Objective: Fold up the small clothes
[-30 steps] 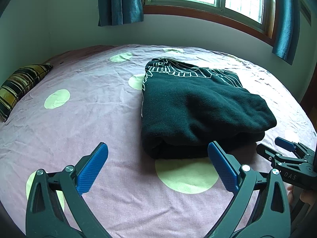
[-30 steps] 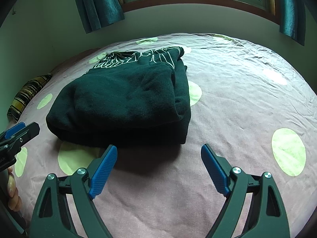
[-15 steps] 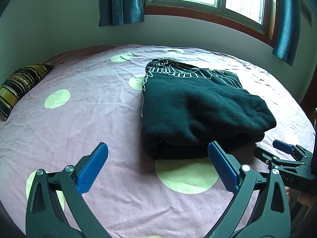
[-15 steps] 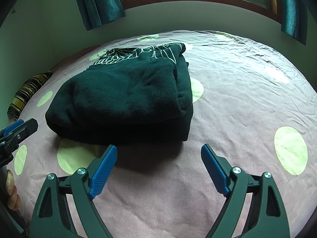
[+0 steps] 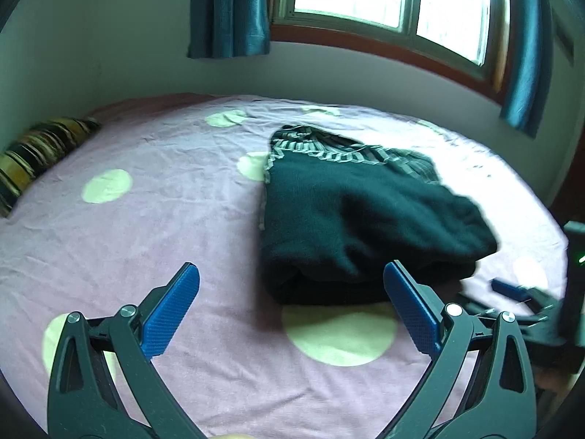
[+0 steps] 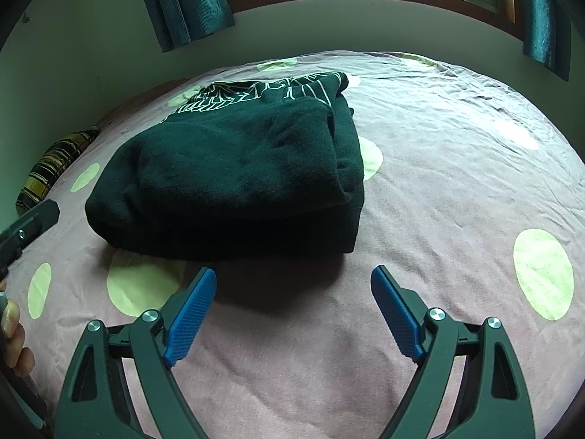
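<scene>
A dark green garment (image 5: pixel 365 212) with a pale line print on its far layer lies folded into a thick rectangle on the bed; the right wrist view shows the same garment (image 6: pixel 234 175). My left gripper (image 5: pixel 290 270) hovers open just in front of the near left corner of the fold, with nothing between its blue pads. My right gripper (image 6: pixel 292 270) is open too, short of the garment's near edge and apart from it. Each gripper shows in the other's view: the right gripper (image 5: pixel 512 289) low at the right edge, the left gripper (image 6: pixel 36 216) at the left edge.
The bed has a wrinkled mauve sheet (image 6: pixel 457 183) with pale green dots. A striped pillow (image 5: pixel 36 150) lies at the far left by the wall. A window with teal curtains (image 5: pixel 226 7) runs behind the bed. A person's fingers (image 6: pixel 11 329) show at the lower left.
The left wrist view has tilted slightly and turned blurry. In the right wrist view the left gripper's tip sits a little higher. The garment has not moved; both grippers stay open.
</scene>
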The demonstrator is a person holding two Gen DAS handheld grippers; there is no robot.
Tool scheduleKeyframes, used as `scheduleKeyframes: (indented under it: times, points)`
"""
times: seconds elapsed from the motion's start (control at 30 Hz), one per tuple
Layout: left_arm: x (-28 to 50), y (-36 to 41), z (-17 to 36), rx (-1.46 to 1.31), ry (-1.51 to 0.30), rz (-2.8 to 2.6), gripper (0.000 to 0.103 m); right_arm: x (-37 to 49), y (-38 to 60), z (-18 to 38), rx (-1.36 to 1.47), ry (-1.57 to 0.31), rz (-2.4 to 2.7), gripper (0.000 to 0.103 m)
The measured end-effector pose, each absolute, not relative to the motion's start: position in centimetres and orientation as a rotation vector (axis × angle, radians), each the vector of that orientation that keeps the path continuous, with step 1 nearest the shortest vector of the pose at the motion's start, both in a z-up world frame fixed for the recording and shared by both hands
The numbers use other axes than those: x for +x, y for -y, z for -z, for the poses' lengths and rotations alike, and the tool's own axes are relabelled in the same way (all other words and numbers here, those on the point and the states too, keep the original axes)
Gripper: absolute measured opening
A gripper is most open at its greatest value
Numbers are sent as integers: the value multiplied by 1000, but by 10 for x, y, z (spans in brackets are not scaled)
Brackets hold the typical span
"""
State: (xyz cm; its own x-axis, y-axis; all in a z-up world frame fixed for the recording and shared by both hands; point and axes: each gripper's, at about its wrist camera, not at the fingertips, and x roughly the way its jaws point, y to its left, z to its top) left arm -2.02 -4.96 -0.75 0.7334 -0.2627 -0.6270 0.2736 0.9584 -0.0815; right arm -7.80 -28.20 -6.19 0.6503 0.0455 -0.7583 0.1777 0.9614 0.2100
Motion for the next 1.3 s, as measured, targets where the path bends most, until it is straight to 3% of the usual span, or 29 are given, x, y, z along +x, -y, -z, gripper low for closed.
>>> scheduleKeyframes:
  times: [0.17,0.33,0.73,0.93,1.07,1.3]
  points:
    - [16,14,-5,-51,-724,240,101,-83,303,34,390,-820,-6,86]
    - [121,-21,-1,16,-740,1,101,-42,366,6,362,-711,78,88]
    - [390,-59,59,-81,-849,-248,101,205,549,93,228,-821,466,87]
    - [424,-74,101,-123,-920,-356,101,241,594,128,358,-897,554,91]
    - [423,-71,99,-111,-921,-362,101,244,599,128,377,-907,516,99]
    - [424,-72,99,-113,-918,-359,101,247,594,125,350,-912,524,99]
